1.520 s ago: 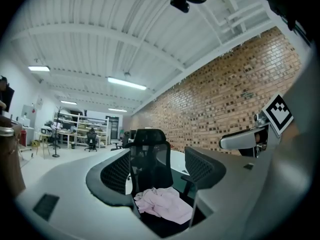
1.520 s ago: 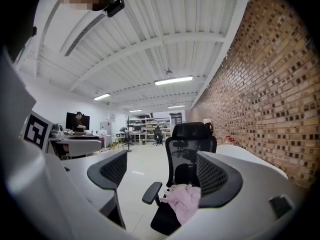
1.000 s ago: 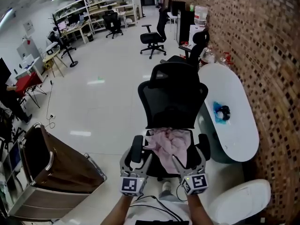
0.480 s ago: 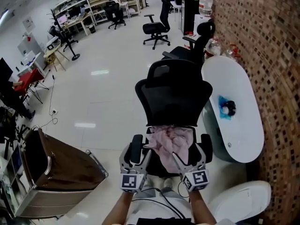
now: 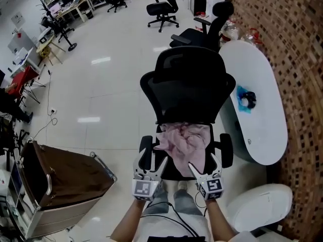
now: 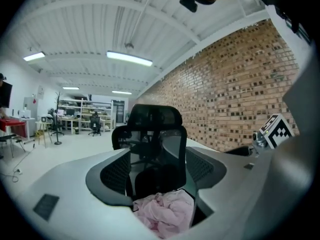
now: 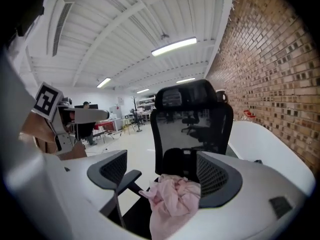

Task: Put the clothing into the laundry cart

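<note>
pink clothing (image 5: 184, 141) | crumpled on chair seat || laundry cart (image 5: 50, 185) | brown, open, well apart

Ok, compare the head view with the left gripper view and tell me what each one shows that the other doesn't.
Head view only: the brown laundry cart on the floor at the lower left, and a blue item lying on the white table.
Left gripper view only: the ceiling with its strip lights.
Both: the pink clothing heaped on the seat of the black office chair, and the brick wall beside it.
</note>
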Motion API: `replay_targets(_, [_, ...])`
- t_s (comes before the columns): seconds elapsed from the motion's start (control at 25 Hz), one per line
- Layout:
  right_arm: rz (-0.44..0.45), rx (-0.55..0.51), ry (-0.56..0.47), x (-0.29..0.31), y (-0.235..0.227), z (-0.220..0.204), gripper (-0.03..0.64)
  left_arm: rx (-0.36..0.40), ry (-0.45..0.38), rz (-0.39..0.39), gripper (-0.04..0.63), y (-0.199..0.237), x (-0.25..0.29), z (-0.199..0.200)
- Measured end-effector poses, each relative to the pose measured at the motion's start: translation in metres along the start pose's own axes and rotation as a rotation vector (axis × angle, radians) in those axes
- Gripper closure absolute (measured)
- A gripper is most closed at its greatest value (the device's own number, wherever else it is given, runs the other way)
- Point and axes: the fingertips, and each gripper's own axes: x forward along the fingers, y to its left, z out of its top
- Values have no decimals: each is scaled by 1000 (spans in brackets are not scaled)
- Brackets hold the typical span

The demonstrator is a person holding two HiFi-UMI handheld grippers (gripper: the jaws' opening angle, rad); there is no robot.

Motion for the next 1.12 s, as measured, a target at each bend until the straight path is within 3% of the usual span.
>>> replay_targets(0.24, [7, -5, 152, 70, -25, -90, 169, -30, 84, -20, 256, 19, 27, -48])
replay_targets(0.32, [36, -7, 198, 96, -28, -109, 146, -69, 110, -7, 256, 25, 35, -59])
replay_targets(0.44, [63, -36, 271, 128, -41, -130, 128, -70, 149, -17, 256, 27, 47, -74])
replay_targets(0.6, [99, -48, 382, 184, -67, -171, -2, -71, 188, -33, 253, 33, 75, -96])
replay_targets(0.8, [139, -73, 578, 265, -85, -244, -19, -91, 231, -61, 253, 47, 108, -138])
replay_targets(0.92, [97, -103, 669, 306, -107, -279, -20, -94, 245, -90, 253, 48, 126, -157])
replay_targets(1.12, [41, -49, 749, 350, -123, -321, -18, -130, 235, -116, 252, 56, 143, -169])
